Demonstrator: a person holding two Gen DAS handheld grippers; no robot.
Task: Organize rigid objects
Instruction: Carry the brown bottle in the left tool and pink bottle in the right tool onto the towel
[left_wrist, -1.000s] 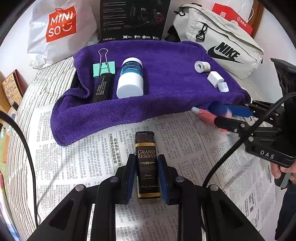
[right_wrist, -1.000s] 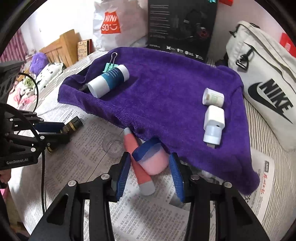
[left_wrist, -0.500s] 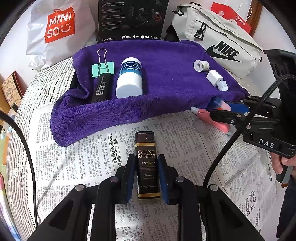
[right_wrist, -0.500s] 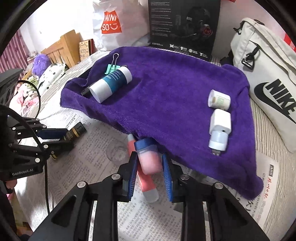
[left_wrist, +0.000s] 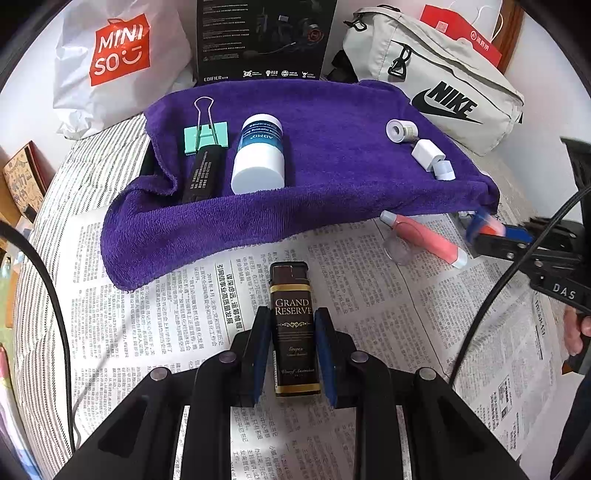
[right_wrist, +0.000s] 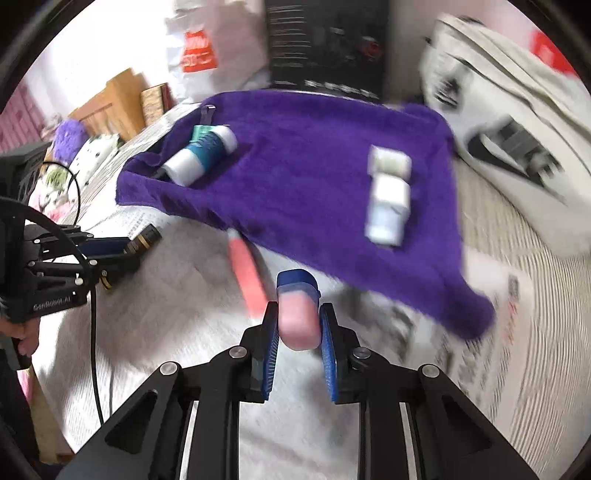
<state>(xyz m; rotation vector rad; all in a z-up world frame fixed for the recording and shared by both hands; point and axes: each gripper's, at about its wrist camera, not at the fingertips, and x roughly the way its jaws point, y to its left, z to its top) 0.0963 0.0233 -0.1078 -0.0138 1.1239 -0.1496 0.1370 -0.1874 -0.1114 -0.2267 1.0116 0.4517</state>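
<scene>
Newspaper covers a striped bed; a purple towel lies toward its far edge. The left gripper has its fingers clamped on a dark lighter resting on the newspaper. The right gripper pinches a pink blue-capped bottle near the towel's front edge.

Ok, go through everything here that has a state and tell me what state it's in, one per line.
Left gripper: jaws shut on the Grand Reserve lighter.
Grand Reserve lighter: gripped, lid closed.
Right gripper: jaws shut on the pink container.
Pink container: held, blue cap on.
Pink tube: lying on the newspaper.
White bottle: lying on the purple towel.
Binder clip: closed, on the towel.
</scene>
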